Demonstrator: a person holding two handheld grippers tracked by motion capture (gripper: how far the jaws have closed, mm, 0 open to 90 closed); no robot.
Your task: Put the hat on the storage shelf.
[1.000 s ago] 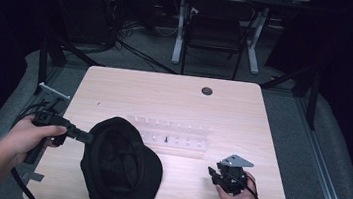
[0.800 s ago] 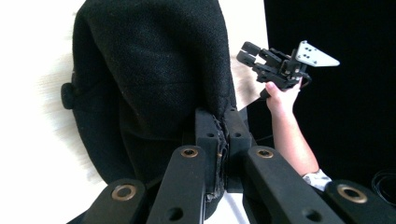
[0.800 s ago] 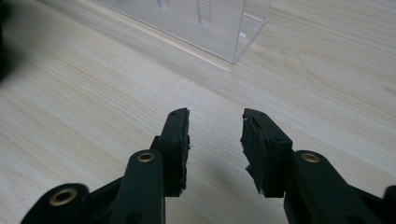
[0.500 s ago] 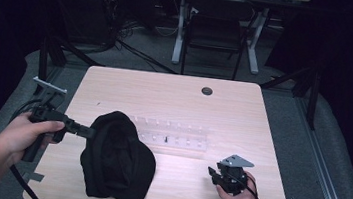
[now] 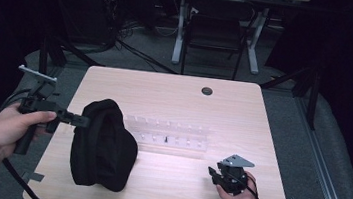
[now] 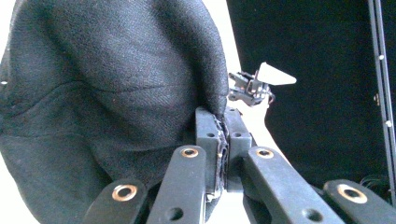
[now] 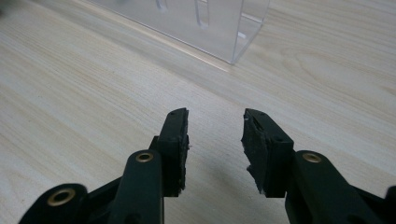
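Both left tongs arms pinch black hat edge; hat beyond.

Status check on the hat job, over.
Left hand-held gripper shut on black hat edge, hat partly raised off table. Right hand-held gripper open, low over bare wood. Clear rack right behind hat.

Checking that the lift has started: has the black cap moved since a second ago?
Yes. The black cap, clamped by the left gripper, has tipped up and shifted left, uncovering more of the clear rack.
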